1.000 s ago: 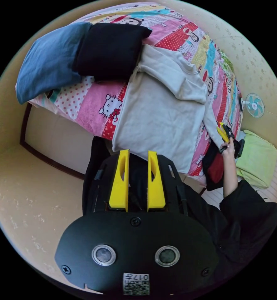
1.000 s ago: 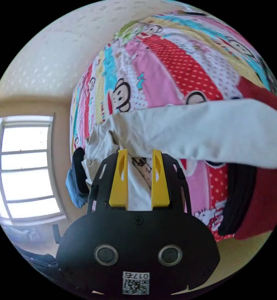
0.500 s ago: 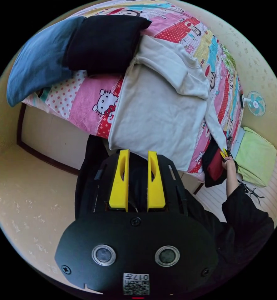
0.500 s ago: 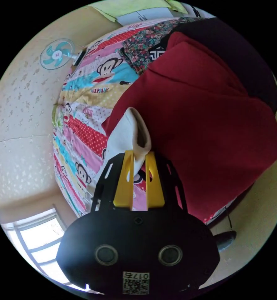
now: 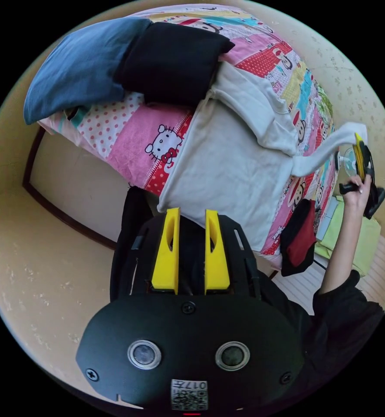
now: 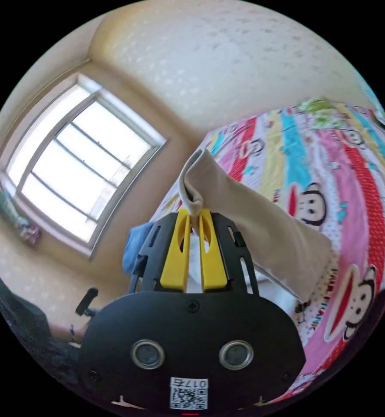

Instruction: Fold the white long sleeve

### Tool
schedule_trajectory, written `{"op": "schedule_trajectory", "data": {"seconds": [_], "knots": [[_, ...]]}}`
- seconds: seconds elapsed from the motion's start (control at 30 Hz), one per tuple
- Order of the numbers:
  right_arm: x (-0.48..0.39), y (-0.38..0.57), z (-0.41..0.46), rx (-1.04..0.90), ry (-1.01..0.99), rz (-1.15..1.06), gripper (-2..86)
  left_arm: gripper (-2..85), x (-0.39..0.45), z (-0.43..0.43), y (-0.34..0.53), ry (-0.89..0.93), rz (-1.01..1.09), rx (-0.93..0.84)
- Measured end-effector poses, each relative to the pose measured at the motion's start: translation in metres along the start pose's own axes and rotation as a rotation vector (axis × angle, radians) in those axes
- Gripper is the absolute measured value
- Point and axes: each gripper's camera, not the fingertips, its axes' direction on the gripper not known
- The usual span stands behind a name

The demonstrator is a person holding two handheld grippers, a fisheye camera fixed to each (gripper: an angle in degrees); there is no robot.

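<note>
The white shirt [image 5: 227,169] lies spread on the bed [image 5: 127,139], its hem hanging over the near edge, one sleeve already folded across the chest. The right gripper [image 6: 194,226] has its jaws pinched tight on the cuff [image 6: 192,182] of the other sleeve [image 5: 327,152], which it holds lifted clear of the bed, stretched out to the right of the shirt. The left gripper [image 5: 191,230] hangs near the hem with its jaws a narrow gap apart, holding nothing. The step in hand looks like the second sleeve fold. The next move would call for carrying the cuff back over the body and laying the sleeve flat across the chest, without dragging the shirt sideways. A blue cushion [image 5: 79,69] and a black one [image 5: 175,61] sit left of the shirt, and red and black clothes [image 5: 301,234] hang off the bed to its right.
</note>
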Motion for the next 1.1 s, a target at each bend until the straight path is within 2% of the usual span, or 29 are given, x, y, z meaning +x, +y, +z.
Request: {"op": "schedule_trajectory", "data": {"seconds": [0.03,0.1,0.2,0.27,0.37,0.43,0.53,0.57,0.6,0.63,0.7,0.77,0.83,0.97,1.03,1.1], "knots": [[0.002,0.003,0.031,-0.149,-0.062,-0.034,5.8,9.2,-0.008,0.002,-0.006,-0.009,0.0,0.0],[0.011,0.02,0.04,-0.213,-0.022,-0.025,7.3,9.6,-0.021,0.005,-0.017,-0.011,0.01,-0.005],[0.048,0.065,0.013,-0.228,0.17,0.106,9.1,10.3,-0.041,0.012,-0.039,-0.017,0.044,-0.013],[0.089,0.107,-0.011,-0.3,0.383,0.268,10.6,11.0,-0.051,0.021,-0.053,-0.012,0.066,-0.019],[0.13,0.158,-0.026,-0.431,0.597,0.394,12.5,12.3,-0.061,0.045,-0.078,0.019,0.114,-0.05],[0.15,0.184,-0.01,-0.553,0.561,0.443,12.8,12.8,-0.062,0.073,-0.098,0.026,0.146,-0.109],[0.143,0.187,0.008,-0.635,0.597,0.32,10.5,12.5,-0.059,0.079,-0.112,-0.059,0.17,-0.124],[0.142,0.176,0.014,-0.729,0.49,0.299,8.1,12.1,-0.059,0.077,-0.113,-0.067,0.174,-0.134],[0.142,0.17,0.014,-0.769,0.483,0.299,6.7,9.9,-0.058,0.073,-0.115,-0.072,0.2,-0.162],[0.138,0.159,0.006,-0.791,0.56,0.27,5.0,6.3,-0.055,0.067,-0.116,-0.023,0.262,-0.201],[0.128,0.153,-0.016,-0.758,0.568,0.231,4.4,3.3,-0.052,0.05,-0.11,-0.005,0.326,-0.223],[0.123,0.163,-0.053,-0.612,0.525,0.3,4.1,2.6,-0.053,0.027,-0.099,0.029,0.374,-0.181],[0.127,0.18,-0.072,-0.522,0.466,0.383,4.2,2.9,-0.069,0.009,-0.086,0.044,0.366,-0.137],[0.138,0.226,-0.1,-0.478,0.436,0.506,6.0,6.2,-0.104,-0.003,-0.069,0.021,0.339,-0.041],[0.141,0.241,-0.113,-0.456,0.402,0.528,9.4,12.8,-0.131,0.01,-0.072,0.043,0.343,-0.11],[0.145,0.254,-0.116,-0.493,0.362,0.533,11.6,15.5,-0.144,0.03,-0.078,0.05,0.383,-0.206]]}}
